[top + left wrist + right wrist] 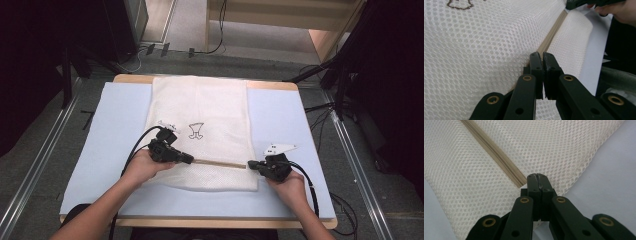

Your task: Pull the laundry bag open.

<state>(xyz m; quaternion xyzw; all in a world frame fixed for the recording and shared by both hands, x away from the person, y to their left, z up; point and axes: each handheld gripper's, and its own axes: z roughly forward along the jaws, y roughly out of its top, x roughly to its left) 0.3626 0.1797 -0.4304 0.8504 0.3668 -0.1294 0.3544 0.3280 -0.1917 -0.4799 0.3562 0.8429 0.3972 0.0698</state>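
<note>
A white mesh laundry bag (200, 132) lies flat on the pale blue table mat (115, 150). Its beige zipper (220, 163) runs between both grippers. The left gripper (189, 160) is clenched at the zipper's left end, seemingly on the slider; the right gripper (251, 164) pinches the mesh at the right end. Judged from the visible teeth, the zipper appears closed along most of its length.

left claw (189, 159) and right claw (251, 164) both black plastic, hand-held. bare forearms, no sleeves seen in the high view. thick black cable loops off each body, left one arcing toward 9 o'clock, right one dropping toward 5 o'clock. a pale grey three-cornered plate (279, 148) sits on top of the right one, a smaller one (168, 124) on the left. in the gripper views, flat black link arms with brass-coloured rivets (527, 78) and plain dark holes; jaw tips square, blocky.
</note>
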